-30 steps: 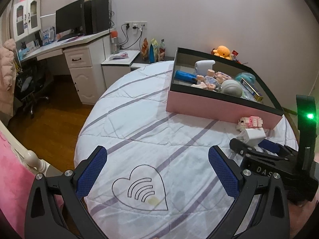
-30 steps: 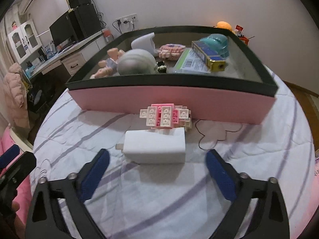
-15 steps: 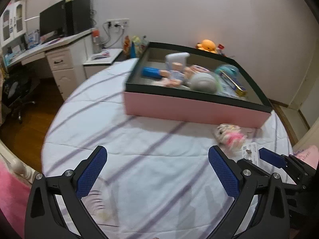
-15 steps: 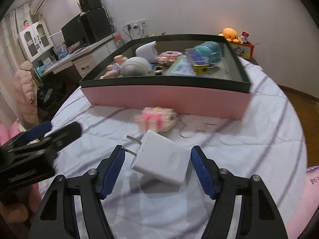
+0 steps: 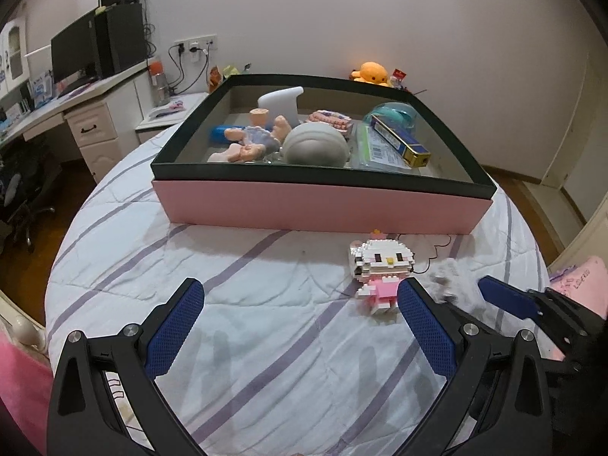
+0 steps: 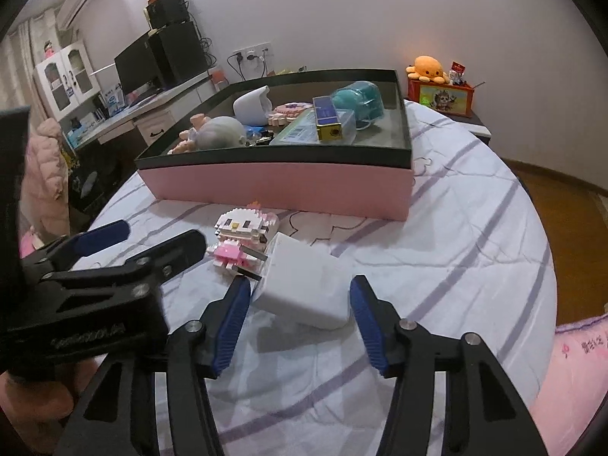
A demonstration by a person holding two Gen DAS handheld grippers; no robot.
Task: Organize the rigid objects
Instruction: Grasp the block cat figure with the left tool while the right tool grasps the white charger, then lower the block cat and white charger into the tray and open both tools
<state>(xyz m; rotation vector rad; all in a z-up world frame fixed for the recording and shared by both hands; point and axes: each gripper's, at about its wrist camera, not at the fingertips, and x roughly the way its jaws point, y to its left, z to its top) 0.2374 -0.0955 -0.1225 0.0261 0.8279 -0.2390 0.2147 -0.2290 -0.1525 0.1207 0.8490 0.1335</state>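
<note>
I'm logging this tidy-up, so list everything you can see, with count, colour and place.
Box: one, pink with black rim, on bed, holding toys.
Brick cat: one, white and pink, in front of box.
Charger: one, white, between right gripper's fingers, near edge lifted.
Bedspread: one, white, purple stripes.
Plush: one, orange, by wall.
Monitor: one, black, on desk.
Left gripper: open, empty.
Right gripper: closing around charger.
</note>
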